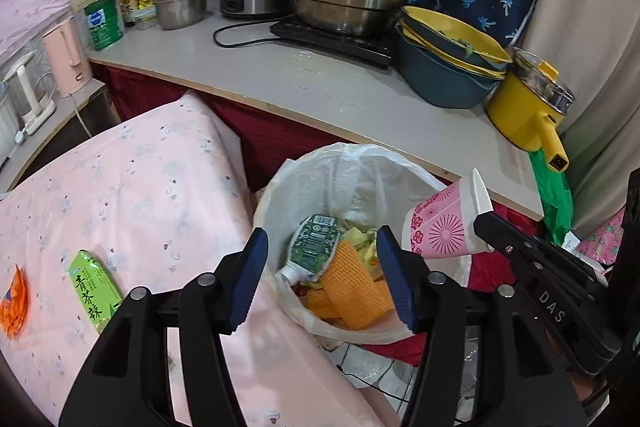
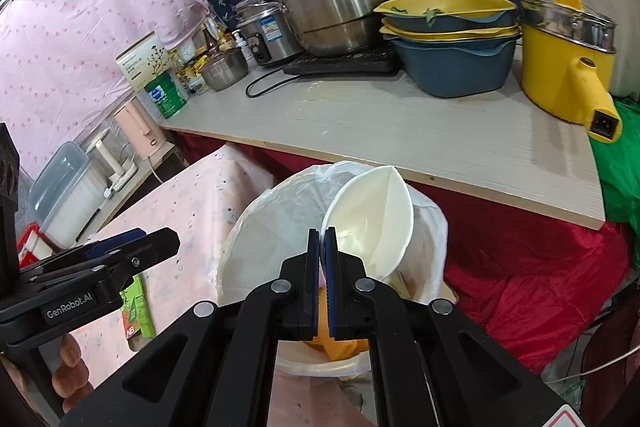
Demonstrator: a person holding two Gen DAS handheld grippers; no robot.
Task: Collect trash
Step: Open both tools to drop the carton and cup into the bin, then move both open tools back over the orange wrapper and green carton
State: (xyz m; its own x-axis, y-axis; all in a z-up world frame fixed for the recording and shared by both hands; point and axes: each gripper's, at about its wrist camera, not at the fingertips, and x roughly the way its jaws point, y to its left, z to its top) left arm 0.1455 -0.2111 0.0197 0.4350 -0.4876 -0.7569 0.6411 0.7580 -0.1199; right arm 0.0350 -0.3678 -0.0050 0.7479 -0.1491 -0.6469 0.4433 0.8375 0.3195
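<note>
Right gripper (image 2: 322, 239) jaws pinched on the rim of a paper cup (image 2: 370, 215), pink flower print outside, white inside, squashed, tilted over the lined bin (image 1: 352, 163) at frame center. Left gripper (image 1: 320, 259) jaws wide apart, empty.

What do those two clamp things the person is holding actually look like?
Both the left gripper and right gripper are matte black plastic linkages with silver pivot rivets and dark blue ribbed finger pads. White lettering reads "GenRobot.AI" on the left, "DAS" on the right.
</note>
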